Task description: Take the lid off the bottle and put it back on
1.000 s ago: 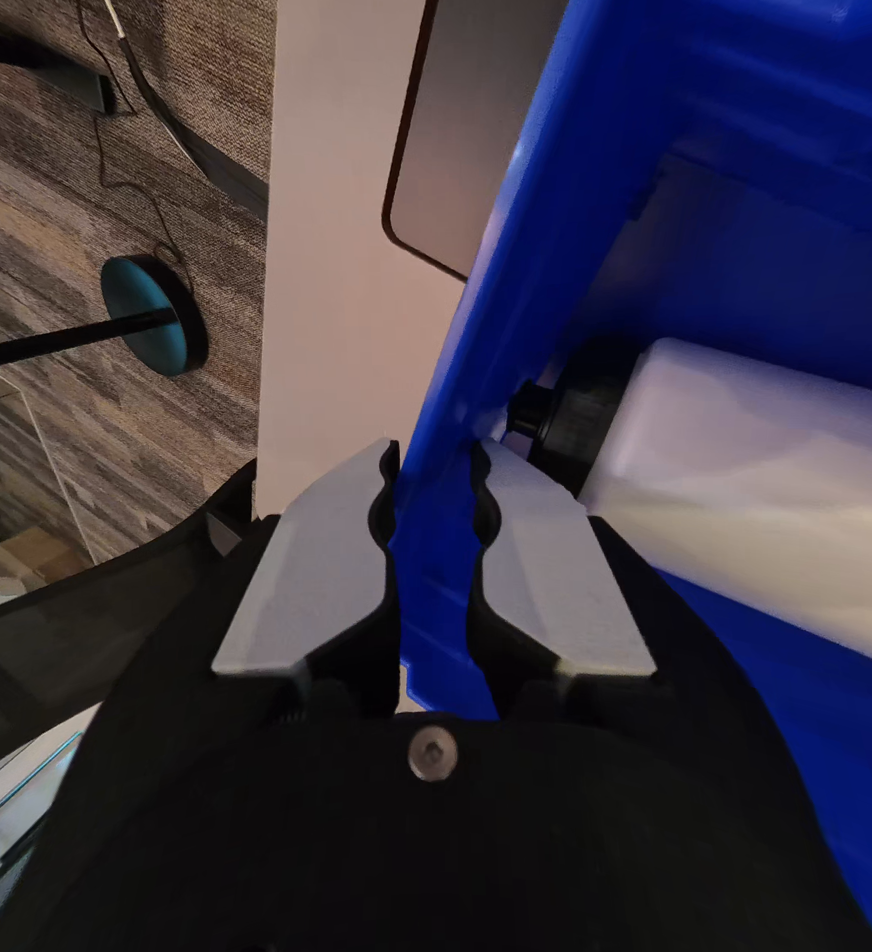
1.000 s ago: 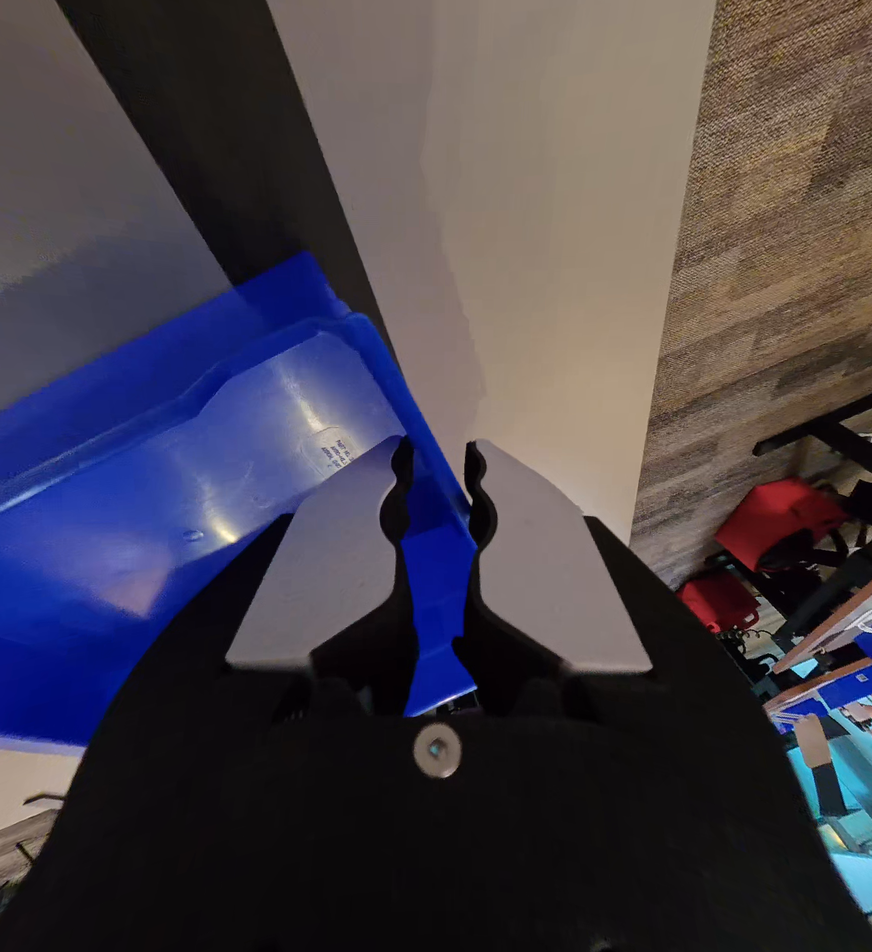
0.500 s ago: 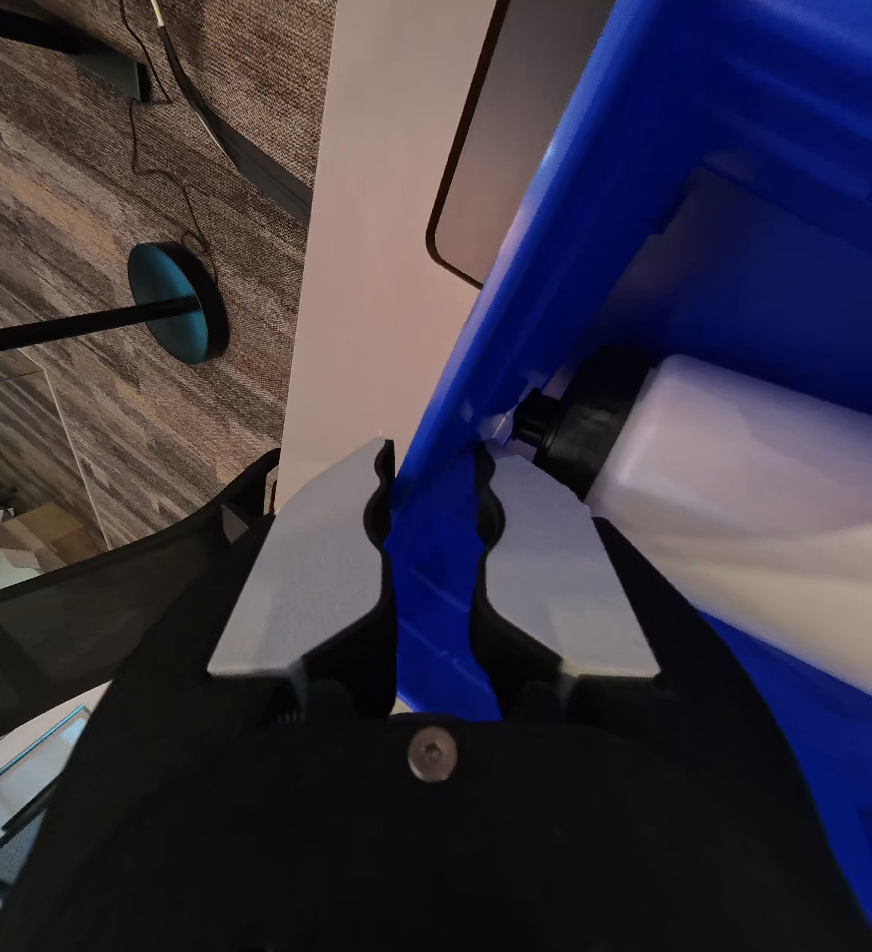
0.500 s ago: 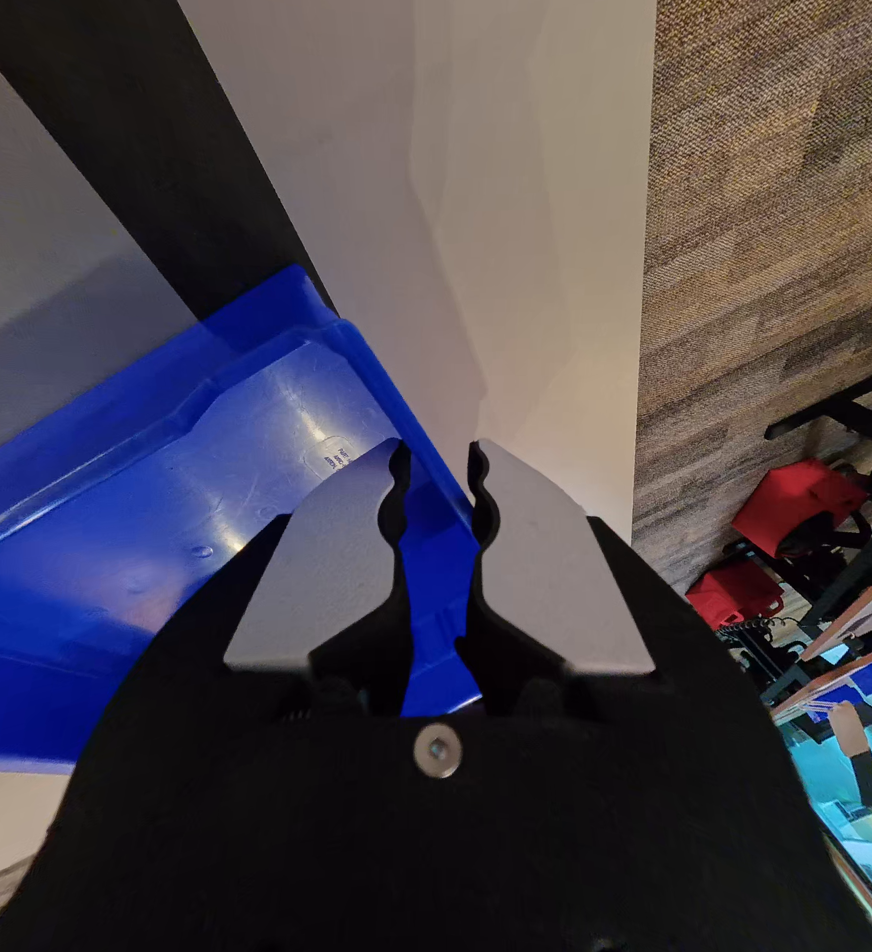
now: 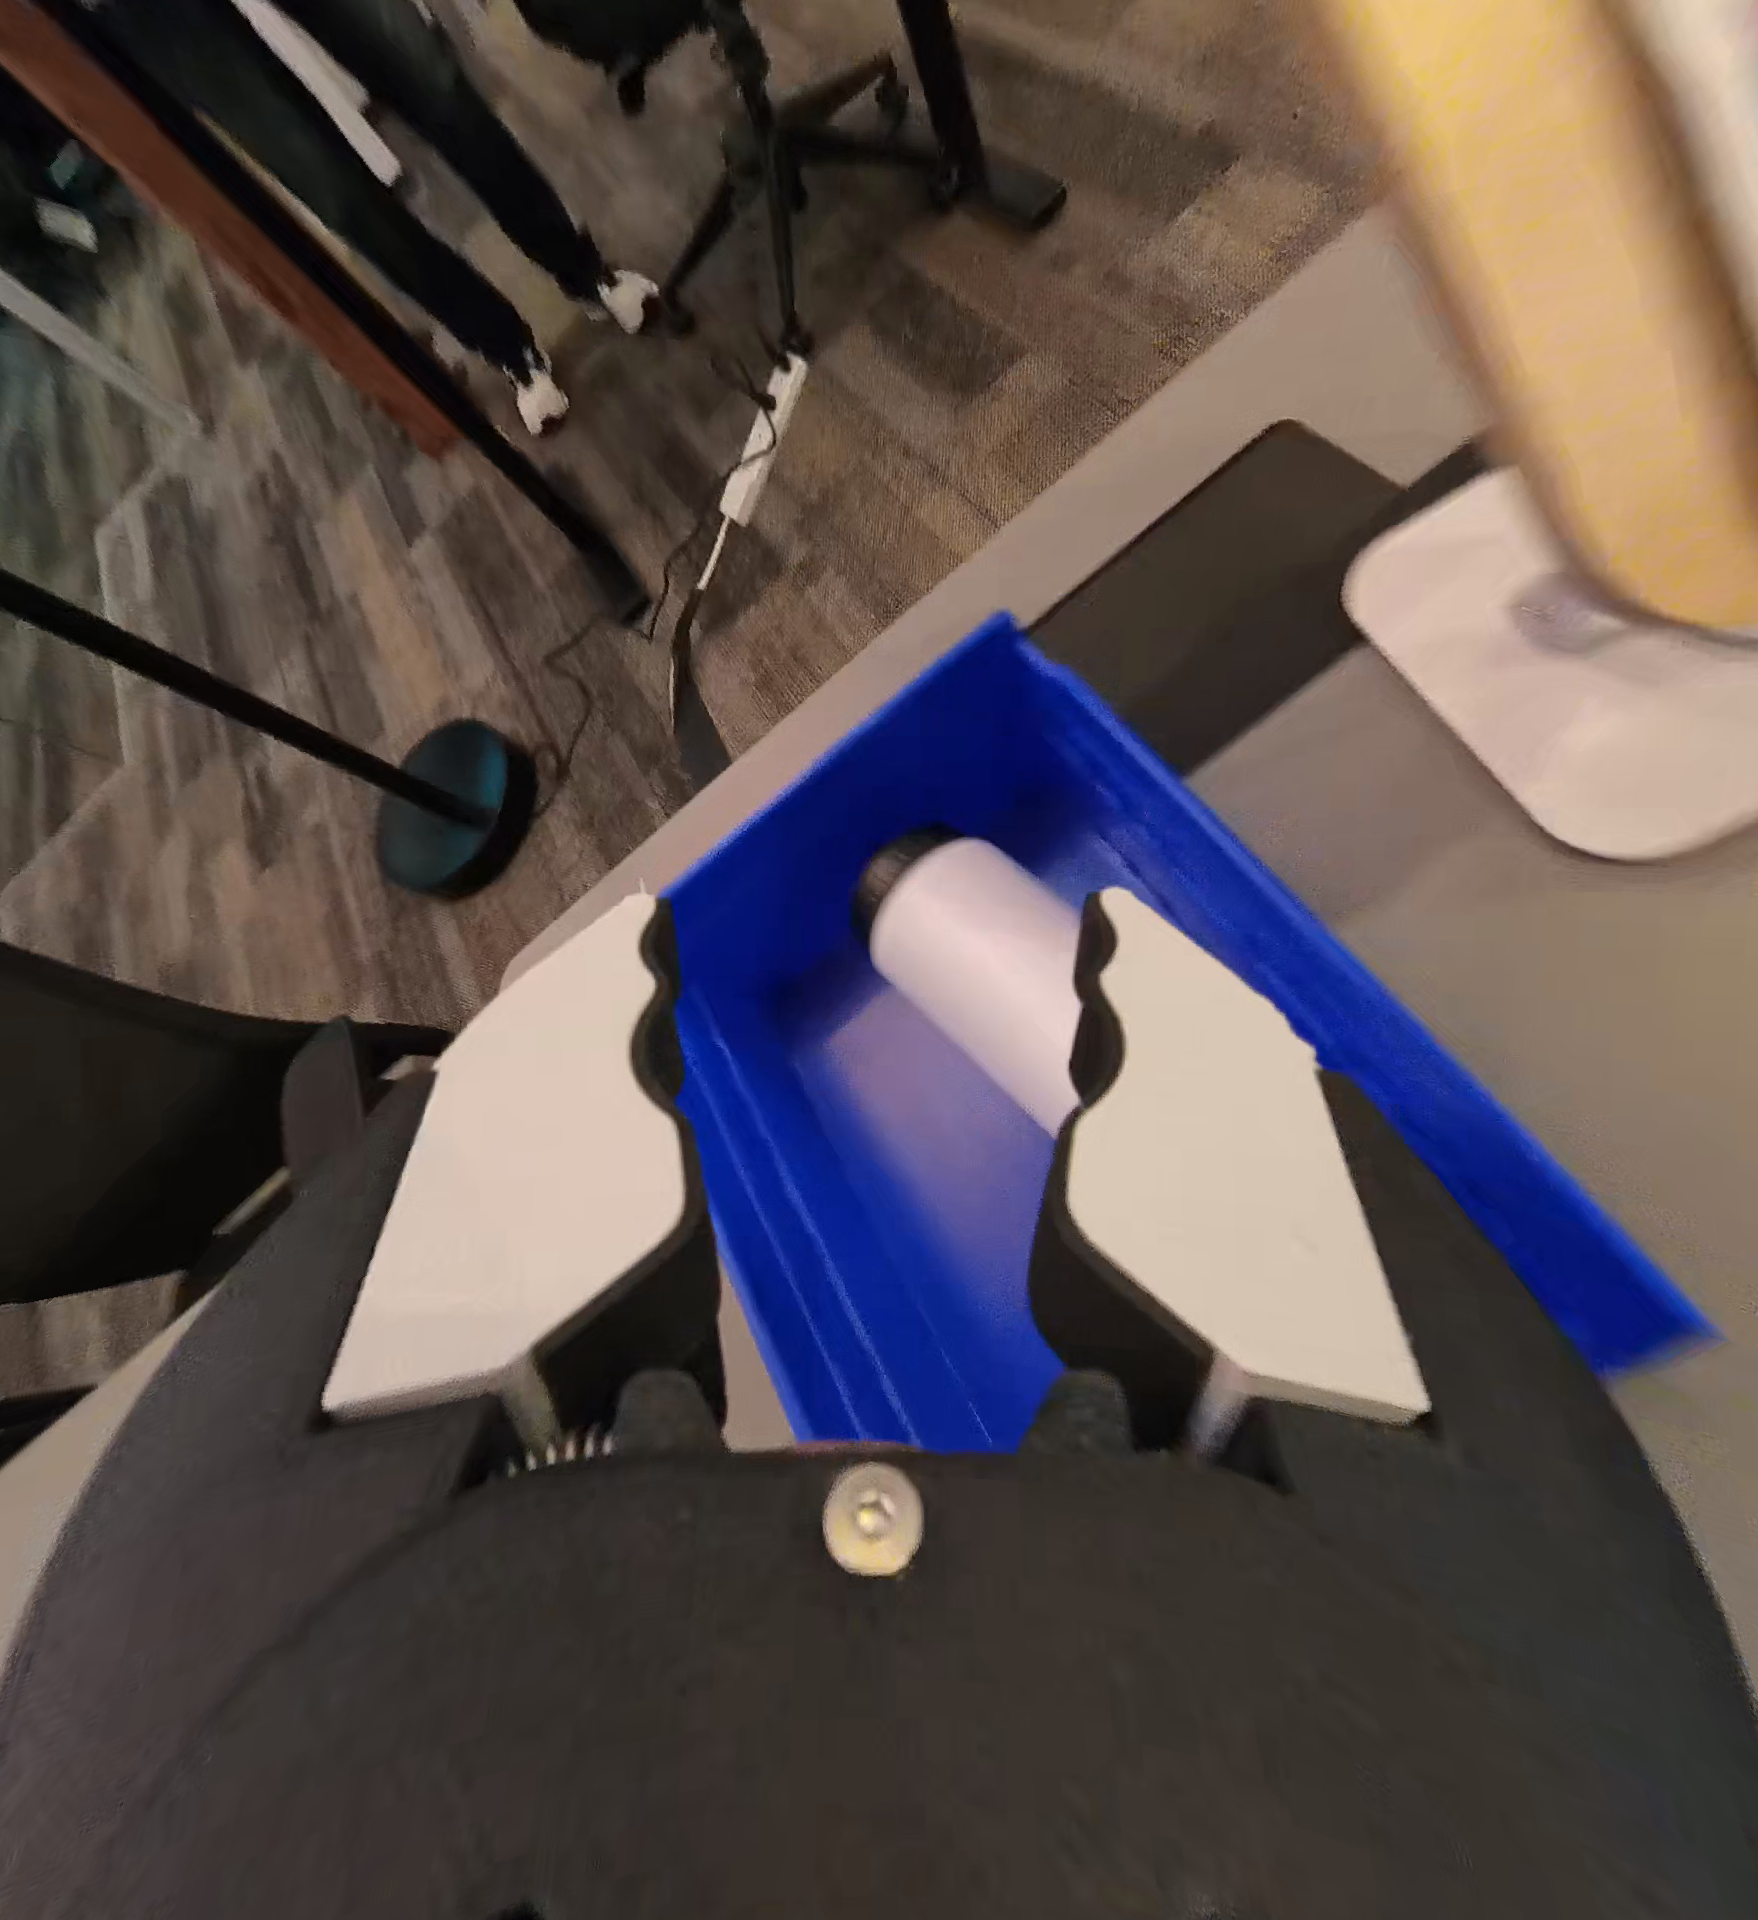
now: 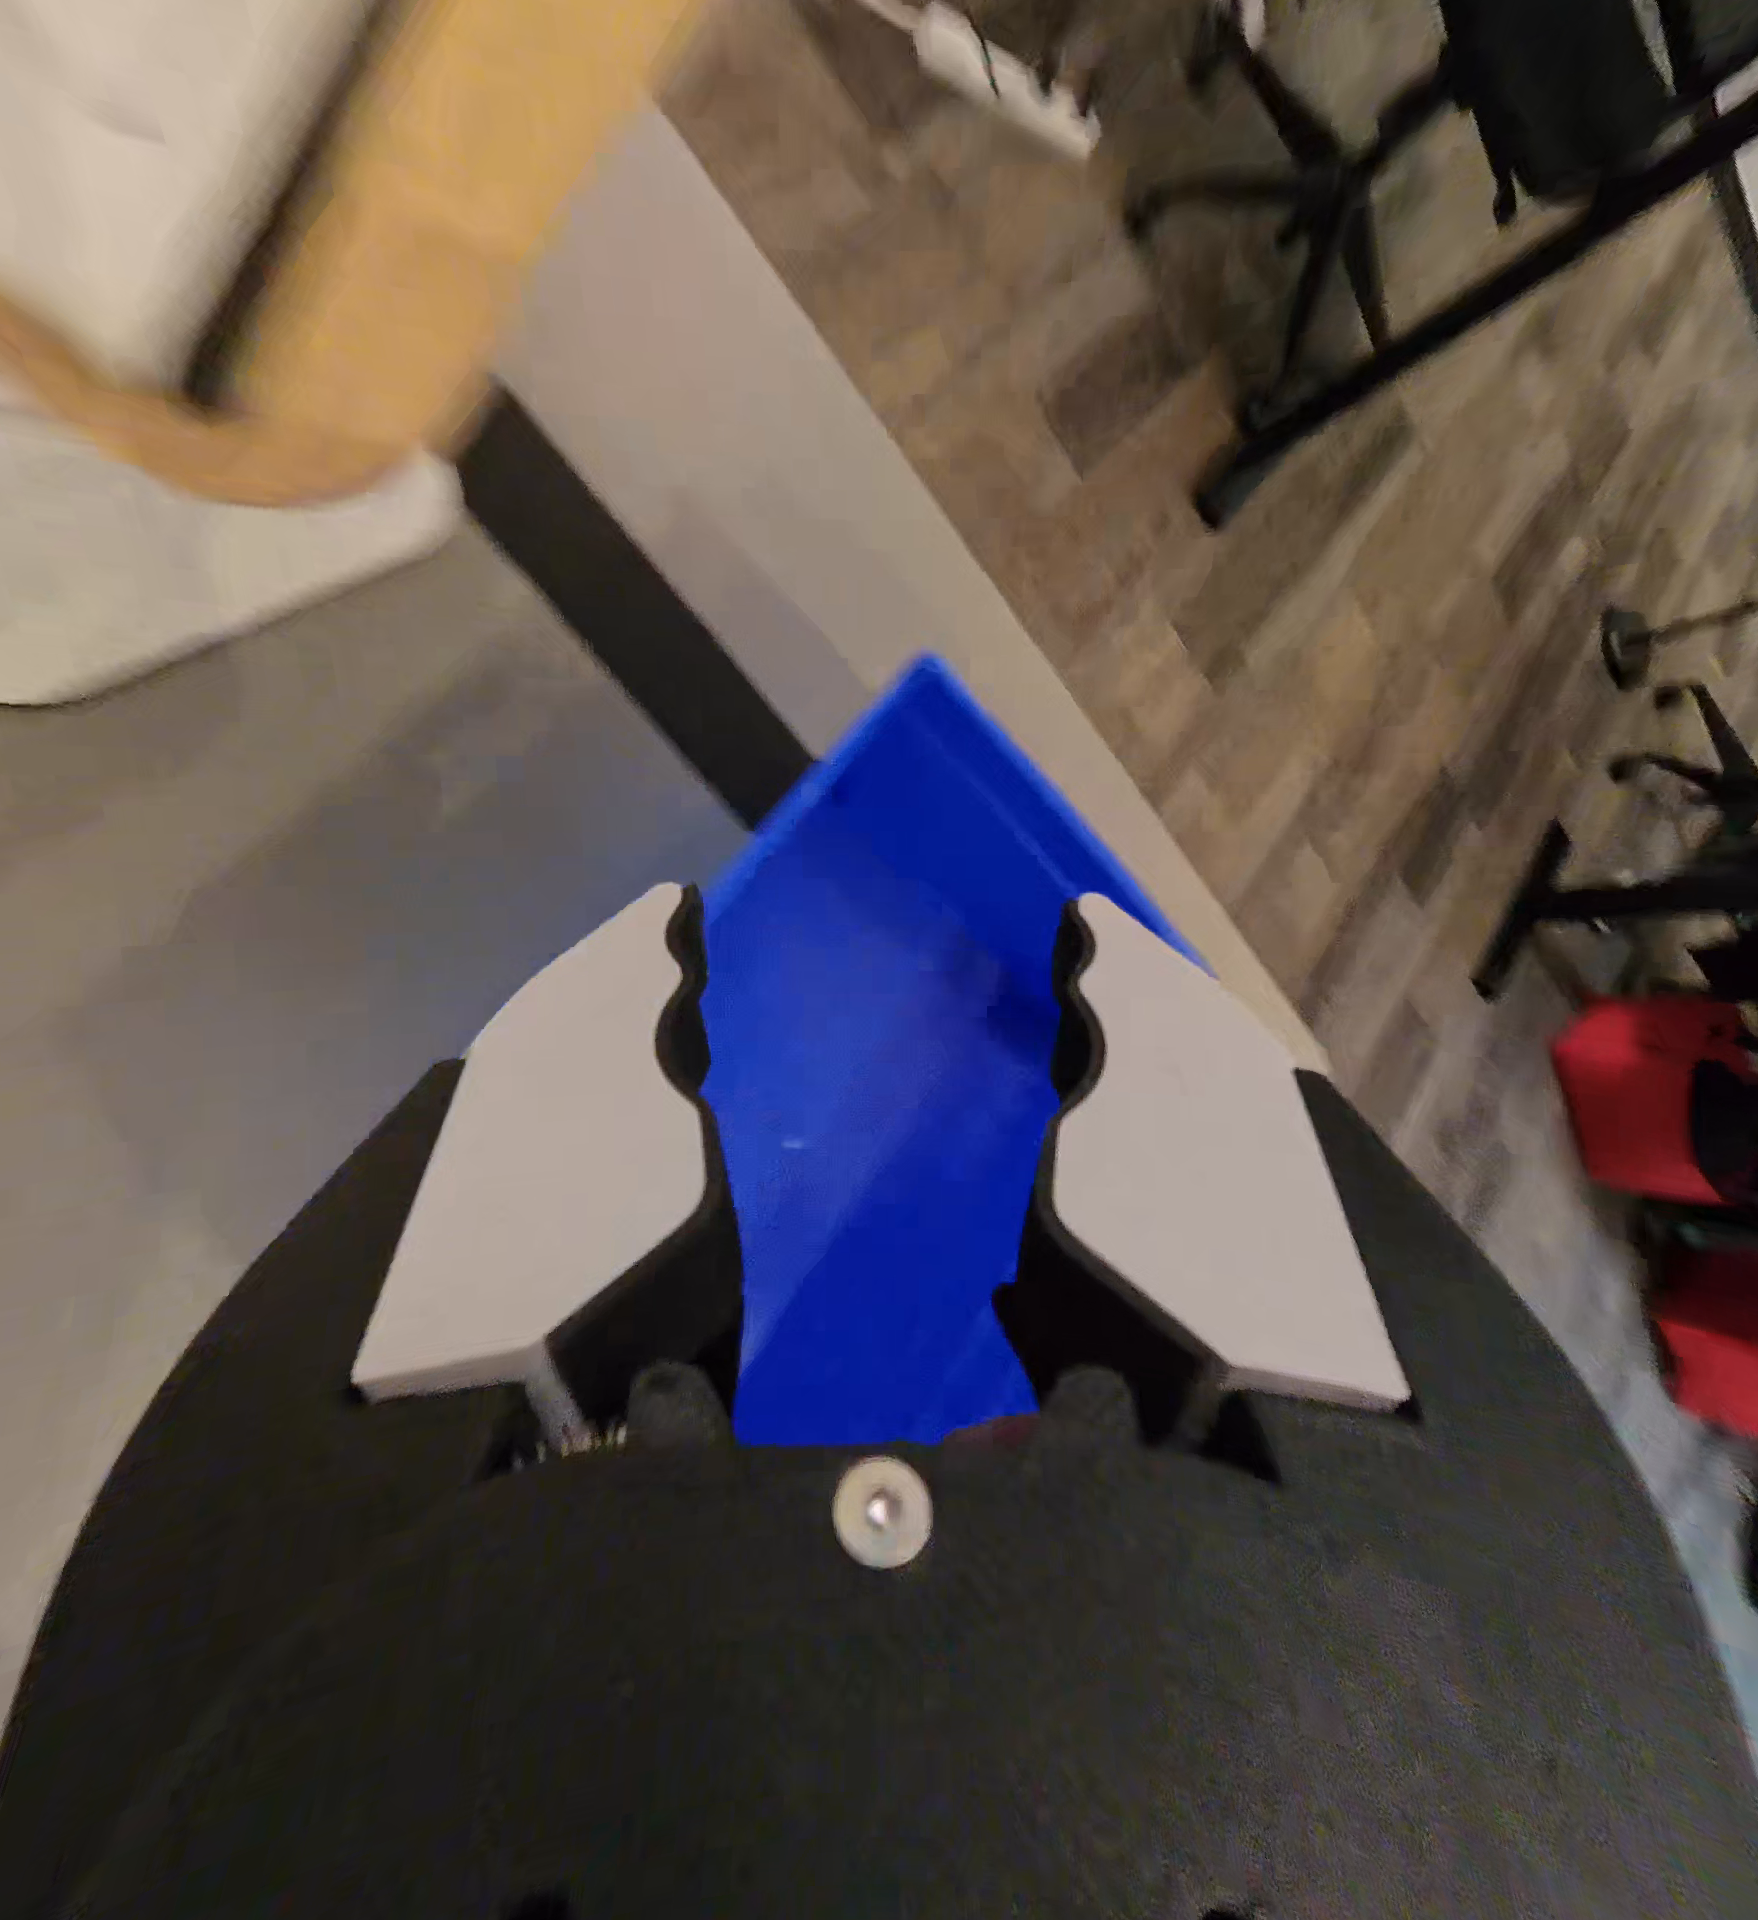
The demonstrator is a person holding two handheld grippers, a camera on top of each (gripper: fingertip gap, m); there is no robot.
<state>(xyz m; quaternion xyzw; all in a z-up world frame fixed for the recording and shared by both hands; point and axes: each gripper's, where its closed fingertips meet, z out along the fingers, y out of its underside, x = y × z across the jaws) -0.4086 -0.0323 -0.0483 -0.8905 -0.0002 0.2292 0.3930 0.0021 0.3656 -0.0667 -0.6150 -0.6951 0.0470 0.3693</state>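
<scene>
The left gripper stands with its jaws spread wide and nothing between its grey fingers, hovering above a blue plastic bin that sits on a grey table. Straight ahead of the fingertips and below them, the white bottle lies on its side inside the bin, its body running from between the two fingertips away toward the bin's far end wall; the black lid is on the bottle's far end, close to that end wall, though blur hides whether it touches it. The bottle's near end passes behind the right-hand finger of this gripper. Beyond the bin's far corner a dark strip crosses the tabletop, and farther off to the right a white base plate carries a blurred tan upright. Off the table's left edge lies patterned carpet with a black pole on a round teal-black base, a cable and a white power strip. The right gripper is likewise wide open and empty, held over the same blue bin, whose inner floor and far corner fill the gap between its fingers; the bottle does not show in this view. To its left is the grey tabletop, ahead-left the dark strip and the white base plate with the tan upright, and to its right, past the table edge, carpet and red objects on the floor, too blurred to identify.
</scene>
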